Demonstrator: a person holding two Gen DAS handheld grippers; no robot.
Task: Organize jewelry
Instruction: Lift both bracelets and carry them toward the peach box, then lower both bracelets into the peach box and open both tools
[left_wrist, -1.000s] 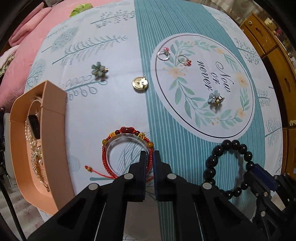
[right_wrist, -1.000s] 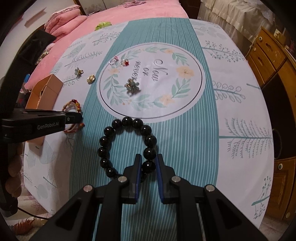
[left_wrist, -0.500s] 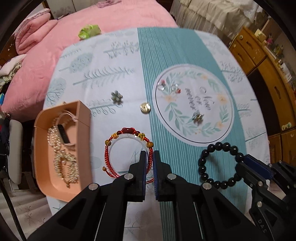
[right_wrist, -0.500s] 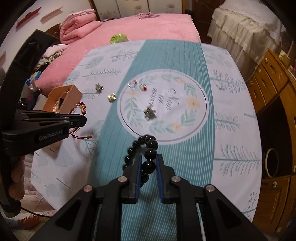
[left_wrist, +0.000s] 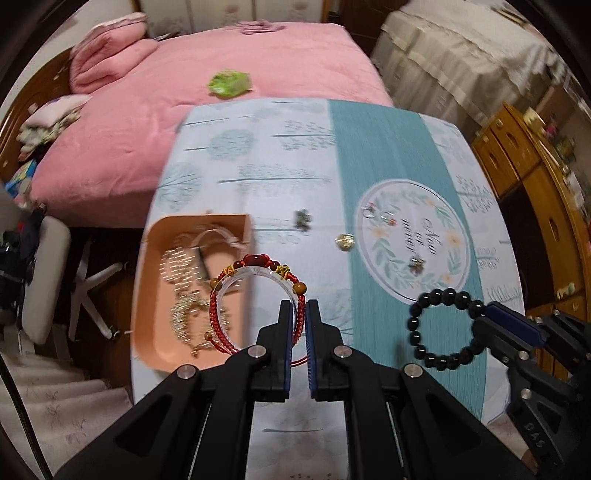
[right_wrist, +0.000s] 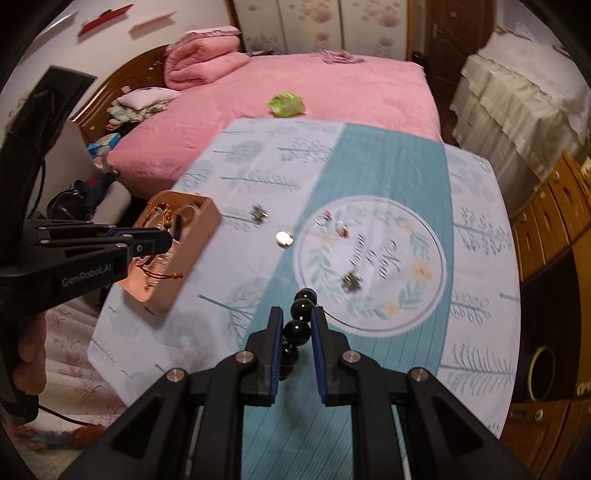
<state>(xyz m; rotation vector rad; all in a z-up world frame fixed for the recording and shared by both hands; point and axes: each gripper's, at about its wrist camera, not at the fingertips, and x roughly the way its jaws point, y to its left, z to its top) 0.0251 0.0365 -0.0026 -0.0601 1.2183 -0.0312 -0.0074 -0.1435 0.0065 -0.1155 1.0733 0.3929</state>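
Jewelry is hanging from both claws above the cloth-covered surface (left_wrist: 258, 177). At the lower centre of the left wrist view, the left claw (left_wrist: 298, 306) is pinching shut on the red cord bracelet (left_wrist: 255, 295), whose loop is dangling in front of the near right corner of the peach tray (left_wrist: 155, 295). At the lower right of that frame, the right claw (left_wrist: 506, 325) is gripping the black bead bracelet (left_wrist: 439, 328), jaws narrow on one bead; in the right wrist view the beads (right_wrist: 297, 328) are sitting between the blue pads (right_wrist: 275, 354), the strand seen edge-on.

Farther up, the tray is holding pale chains, blurred. Beyond it, on the cloth, a gold round piece (left_wrist: 344, 242) is lying at the centre, a small flower clip (left_wrist: 302, 218) just left of it, two rings (left_wrist: 376, 214) at the printed wreath's upper left edge, and another flower clip (left_wrist: 416, 264) inside the wreath. At the top of the frame, a green packet (left_wrist: 229, 83) is resting on the pink bed (left_wrist: 221, 74).
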